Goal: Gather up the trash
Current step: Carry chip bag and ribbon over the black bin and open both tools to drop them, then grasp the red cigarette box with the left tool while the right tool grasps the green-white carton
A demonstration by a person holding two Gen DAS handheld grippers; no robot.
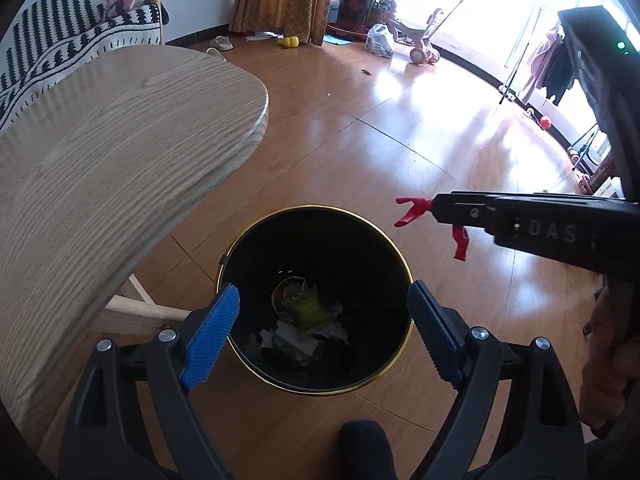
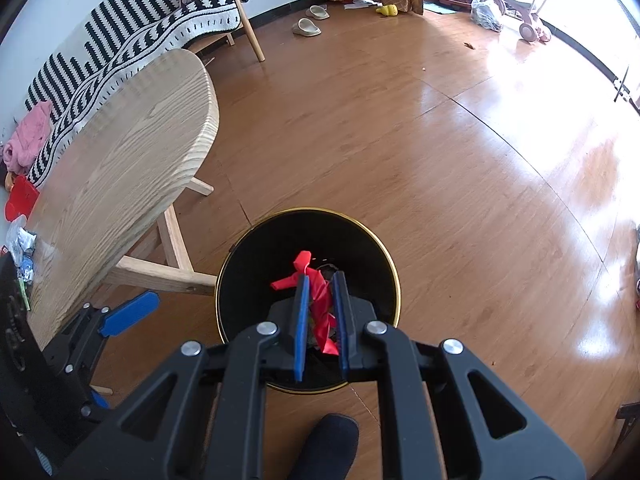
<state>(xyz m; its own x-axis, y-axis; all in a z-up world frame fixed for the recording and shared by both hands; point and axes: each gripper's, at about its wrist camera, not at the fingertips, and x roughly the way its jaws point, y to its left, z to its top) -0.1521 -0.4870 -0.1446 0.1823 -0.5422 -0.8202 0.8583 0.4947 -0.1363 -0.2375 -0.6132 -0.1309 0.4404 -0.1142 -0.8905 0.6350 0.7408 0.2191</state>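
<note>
Presently: right gripper (image 2: 322,312), blue pads pinching a red scrap (image 2: 320,304), poised over the black gold-rimmed bin (image 2: 240,256). Left gripper (image 1: 324,320), jaws spread wide with nothing between them, above the same bin; crumpled paper and yellow-green trash (image 1: 304,320) on its bottom. Wooden table (image 1: 100,140) beside the bin, on wood floor (image 2: 400,140).

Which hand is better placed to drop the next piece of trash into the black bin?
The right. Its tool is shut on the crumpled red wrapper above the black gold-rimmed bin. The left tool hangs open over the bin, holding nothing.
</note>
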